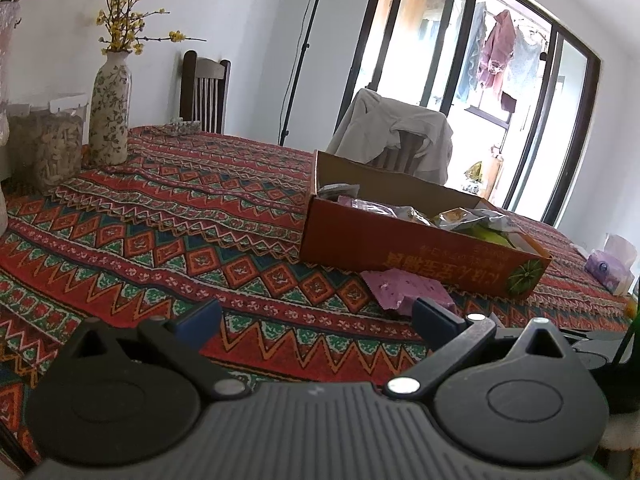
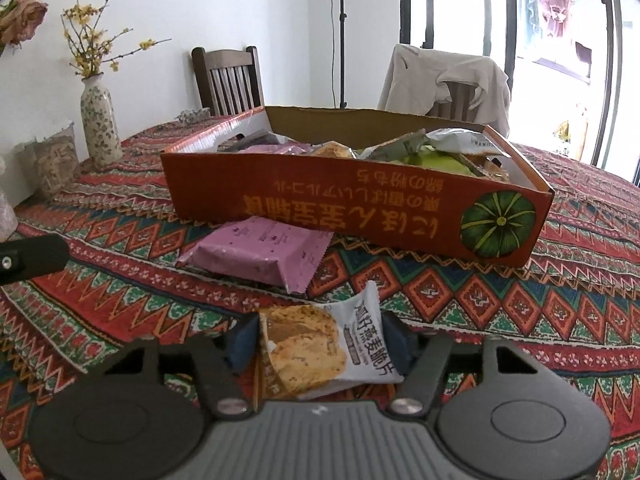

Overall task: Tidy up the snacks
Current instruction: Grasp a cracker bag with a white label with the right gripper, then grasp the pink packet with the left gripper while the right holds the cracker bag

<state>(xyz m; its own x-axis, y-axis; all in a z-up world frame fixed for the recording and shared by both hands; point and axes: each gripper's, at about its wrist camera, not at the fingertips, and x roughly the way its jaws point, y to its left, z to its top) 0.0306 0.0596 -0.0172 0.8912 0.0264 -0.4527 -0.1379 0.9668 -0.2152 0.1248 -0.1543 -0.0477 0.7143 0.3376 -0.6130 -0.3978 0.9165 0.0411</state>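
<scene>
Right claw pads flanking cracker packet, touching

Home dining room, patterned tablecloth, chairs, laundry

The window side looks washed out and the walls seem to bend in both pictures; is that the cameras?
Left wrist view: the glass doors are blown out white, and their frames bow from fisheye distortion. Right wrist view: the same glare sits at upper right, while the orange box and the cracker packet between the fingers stay sharp and evenly lit.
</scene>
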